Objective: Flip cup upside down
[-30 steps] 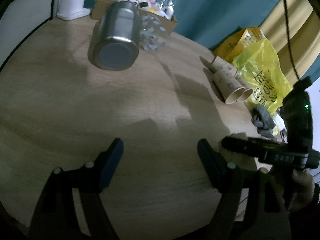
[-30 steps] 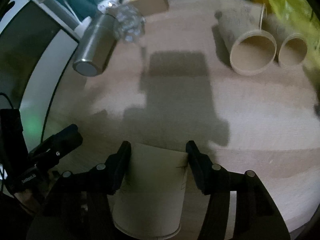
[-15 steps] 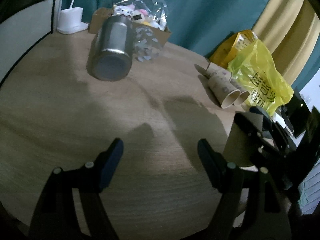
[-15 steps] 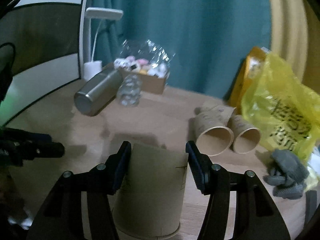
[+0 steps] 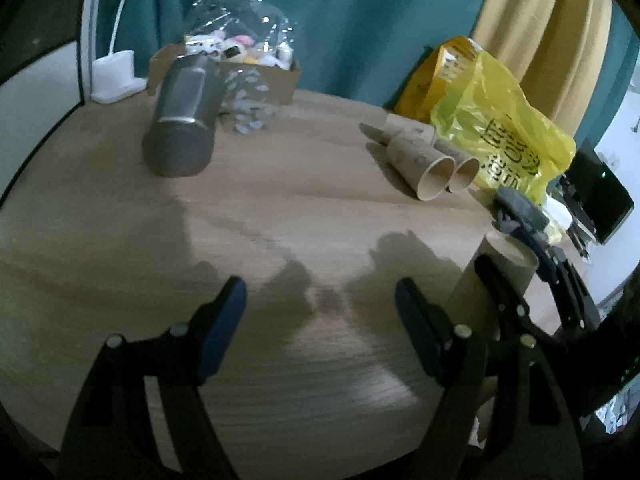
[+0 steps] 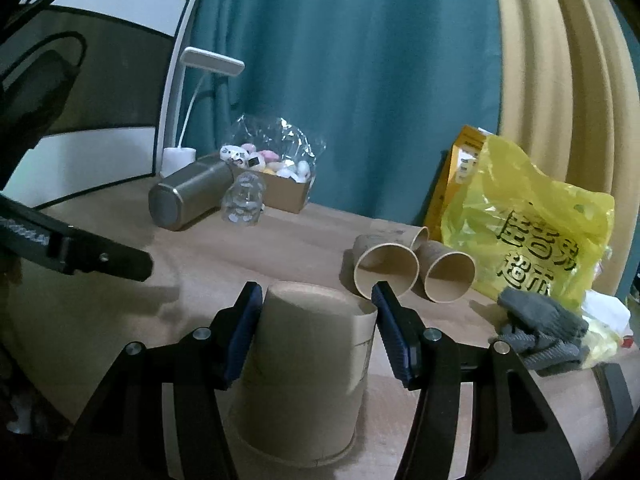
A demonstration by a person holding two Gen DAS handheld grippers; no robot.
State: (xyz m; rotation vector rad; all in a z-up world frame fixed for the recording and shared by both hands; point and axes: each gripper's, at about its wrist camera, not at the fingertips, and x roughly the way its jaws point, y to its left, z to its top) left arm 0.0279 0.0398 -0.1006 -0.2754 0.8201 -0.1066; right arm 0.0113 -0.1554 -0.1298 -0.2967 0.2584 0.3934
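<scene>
A brown paper cup (image 6: 308, 364) stands upside down on the wooden table (image 6: 304, 248), its rim down and its base up. My right gripper (image 6: 318, 316) holds its fingers on both sides of the cup; the right finger stands slightly off the wall. The cup also shows in the left wrist view (image 5: 496, 280), at the right, between the right gripper's fingers. My left gripper (image 5: 320, 316) is open and empty above the table's near part.
Two paper cups (image 6: 416, 270) lie on their sides by a yellow plastic bag (image 6: 532, 224). A steel flask (image 6: 188, 198) lies at the back left, next to a cardboard box of toys (image 6: 272, 176) and a white lamp (image 6: 188, 92). Grey gloves (image 6: 540, 328) lie at the right.
My right gripper has tilted up from looking down at the table to level, and the cup now stands rim down on the table. The left gripper has also tilted up.
</scene>
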